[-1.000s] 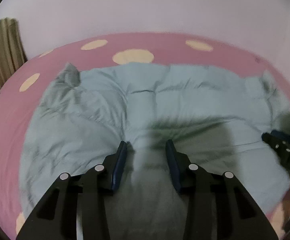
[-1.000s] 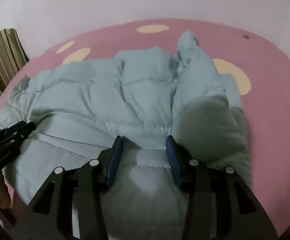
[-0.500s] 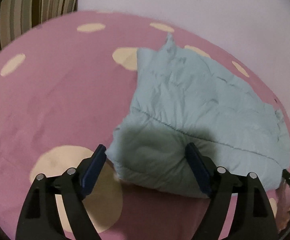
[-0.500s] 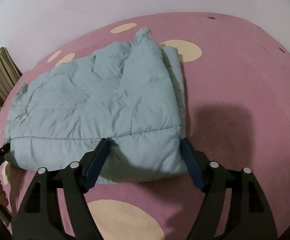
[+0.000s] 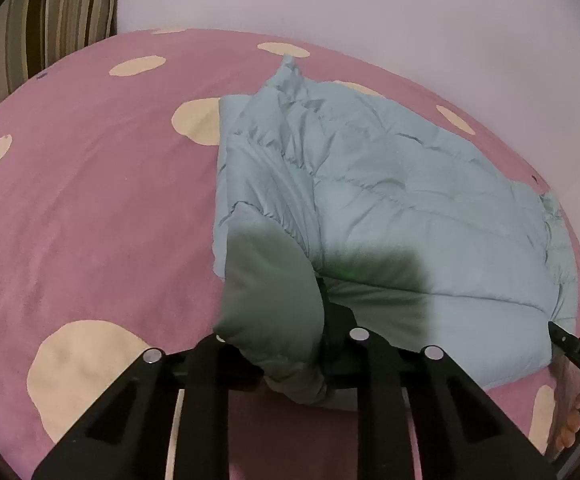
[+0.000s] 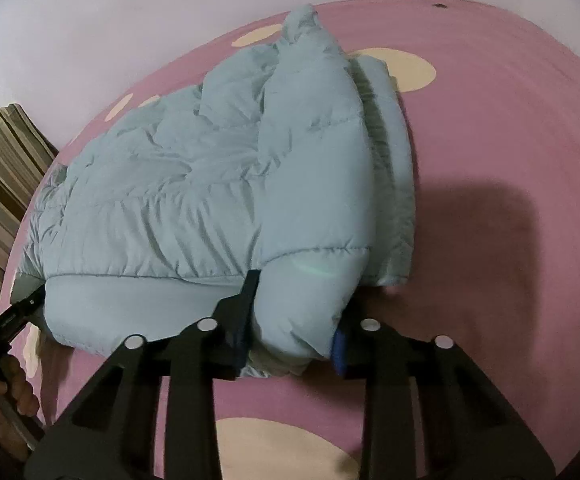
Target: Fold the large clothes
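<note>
— What sits closest to the left wrist camera?
— The left gripper (image 5: 286,344), its jaws just closed and clamped on a shadowed corner of the pale blue puffer jacket (image 5: 390,184). The padding bulges over the pads, so they are hidden there.
— And the other side?
— The right gripper (image 6: 294,320) has likewise just closed; its jaws pinch the opposite near corner of the jacket (image 6: 218,184), a blue pad (image 6: 339,346) peeking out beside the fabric.
— Where does the jacket lie?
— On the pink spotted bedspread (image 5: 90,208), folded into a thick quilted bundle with stitched seams and one layer doubled over another; a peak of fabric sticks up at its far end.
— Anything cut off?
— In each view the other gripper shows only at the frame edge, held by a hand (image 6: 14,392) that is mostly cropped. Farther back stand a plain pale wall (image 5: 370,8) and a striped curtain (image 5: 50,20).
</note>
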Available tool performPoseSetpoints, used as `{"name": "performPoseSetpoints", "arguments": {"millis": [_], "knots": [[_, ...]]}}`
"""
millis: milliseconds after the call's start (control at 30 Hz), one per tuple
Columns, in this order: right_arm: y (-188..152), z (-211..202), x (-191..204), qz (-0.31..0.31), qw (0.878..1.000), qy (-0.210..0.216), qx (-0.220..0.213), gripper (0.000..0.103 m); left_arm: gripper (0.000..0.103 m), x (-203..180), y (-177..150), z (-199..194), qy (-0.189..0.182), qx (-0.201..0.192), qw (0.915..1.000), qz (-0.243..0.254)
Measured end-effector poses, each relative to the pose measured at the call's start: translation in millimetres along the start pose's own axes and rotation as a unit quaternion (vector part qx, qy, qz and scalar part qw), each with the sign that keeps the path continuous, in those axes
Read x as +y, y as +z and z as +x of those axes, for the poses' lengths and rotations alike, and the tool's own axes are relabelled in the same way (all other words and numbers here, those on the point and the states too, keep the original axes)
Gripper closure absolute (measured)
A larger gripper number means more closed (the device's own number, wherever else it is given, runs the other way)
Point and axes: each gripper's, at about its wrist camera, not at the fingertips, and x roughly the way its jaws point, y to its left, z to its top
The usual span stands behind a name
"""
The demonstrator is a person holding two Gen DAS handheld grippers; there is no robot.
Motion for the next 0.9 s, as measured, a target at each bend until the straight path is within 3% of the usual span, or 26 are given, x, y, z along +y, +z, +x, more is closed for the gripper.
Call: {"name": "performPoseSetpoints", "arguments": {"millis": [433,900], "knots": [[-2,-3,10,-0.009,1.000,-0.014,-0.020,0.085,0.088,-4,1,-9,0.016,-0.015,0.9997,0.007],[-10,-15,15,-0.021,1.000,0.010,-0.017,0.087,0.090,19,-11,-51,0.016,-0.027,0.9995,-0.008]]}}
